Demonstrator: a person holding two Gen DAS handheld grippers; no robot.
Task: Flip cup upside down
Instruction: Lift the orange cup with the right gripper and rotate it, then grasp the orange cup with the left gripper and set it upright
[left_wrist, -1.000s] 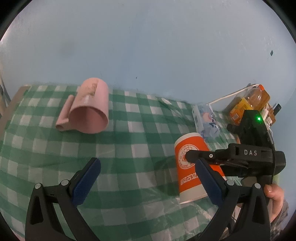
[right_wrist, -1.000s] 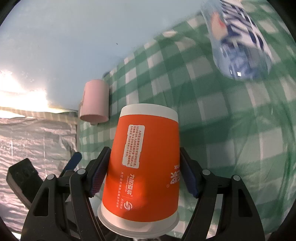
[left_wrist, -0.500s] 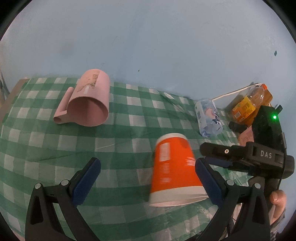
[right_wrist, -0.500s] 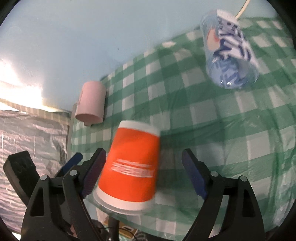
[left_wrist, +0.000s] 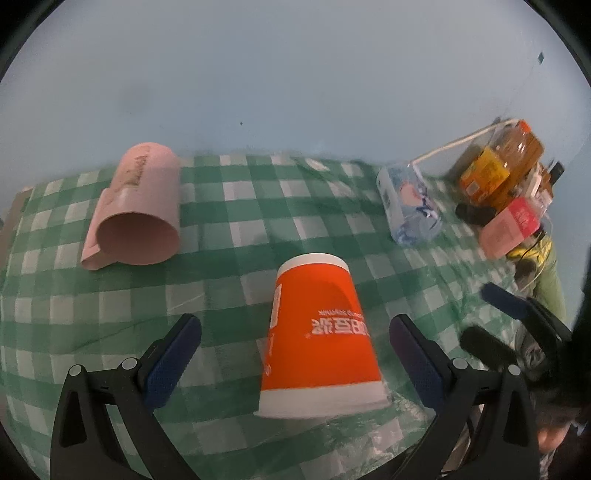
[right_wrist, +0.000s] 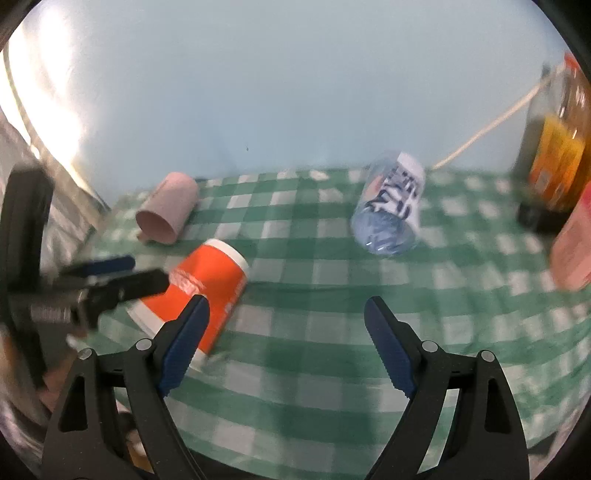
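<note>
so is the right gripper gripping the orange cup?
No, the right gripper is open and the orange cup stands free, mouth down, on the tablecloth.

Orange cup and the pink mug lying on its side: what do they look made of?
Orange cup: probably paper, matte printed wall with white bands at both ends. Pink mug: likely matte plastic, judging by its thin, uniformly pink wall; ceramic can't be ruled out.

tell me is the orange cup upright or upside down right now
Upside down: the orange cup stands with its wide white rim on the checked cloth, narrow base up, its printing inverted. No tongs touch it.
</note>
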